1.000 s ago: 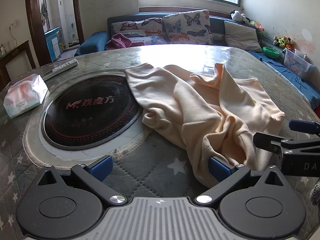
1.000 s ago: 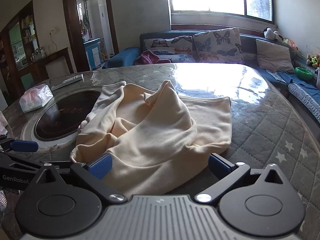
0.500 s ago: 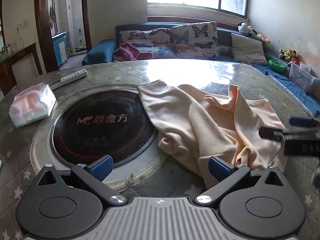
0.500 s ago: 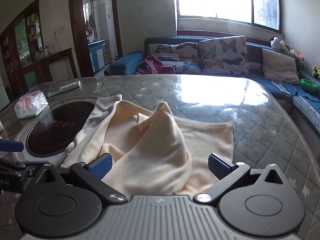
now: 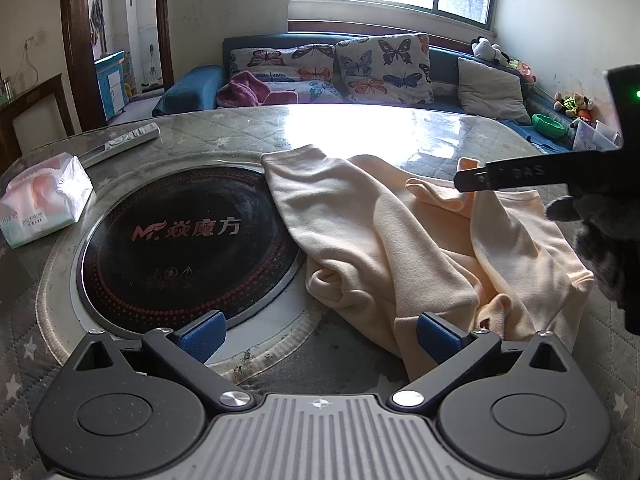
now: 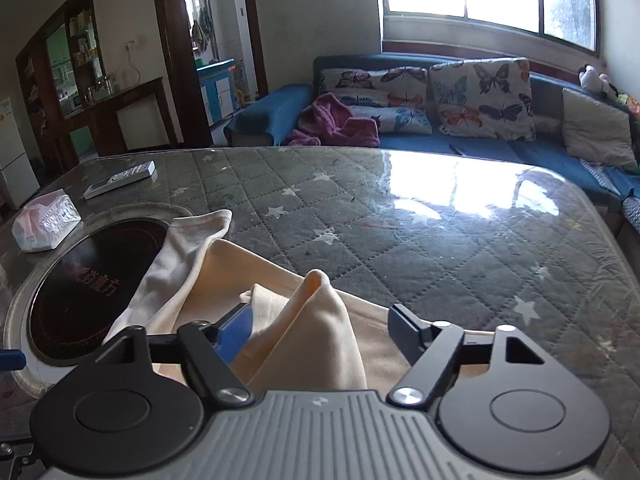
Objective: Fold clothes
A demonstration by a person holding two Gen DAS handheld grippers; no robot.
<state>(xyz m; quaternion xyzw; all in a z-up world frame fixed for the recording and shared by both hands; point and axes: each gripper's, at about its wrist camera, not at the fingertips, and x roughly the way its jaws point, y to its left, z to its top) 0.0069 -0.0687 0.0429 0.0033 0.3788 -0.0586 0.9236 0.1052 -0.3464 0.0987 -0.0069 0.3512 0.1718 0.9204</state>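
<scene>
Beside the round black cooktop (image 5: 184, 240), your cream garment (image 5: 404, 248) lies crumpled on the quilted table (image 6: 420, 232), one sleeve draped over the cooktop's rim. Your left gripper (image 5: 318, 334) is spread wide at the garment's near edge. Your right gripper (image 6: 320, 328) is spread too, a raised fold between its fingers.

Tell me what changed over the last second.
The right gripper rose and moved in over the garment, its raised fold now between the open fingers. The left gripper drew back slightly, open. Tissue pack and remote stayed put.
</scene>
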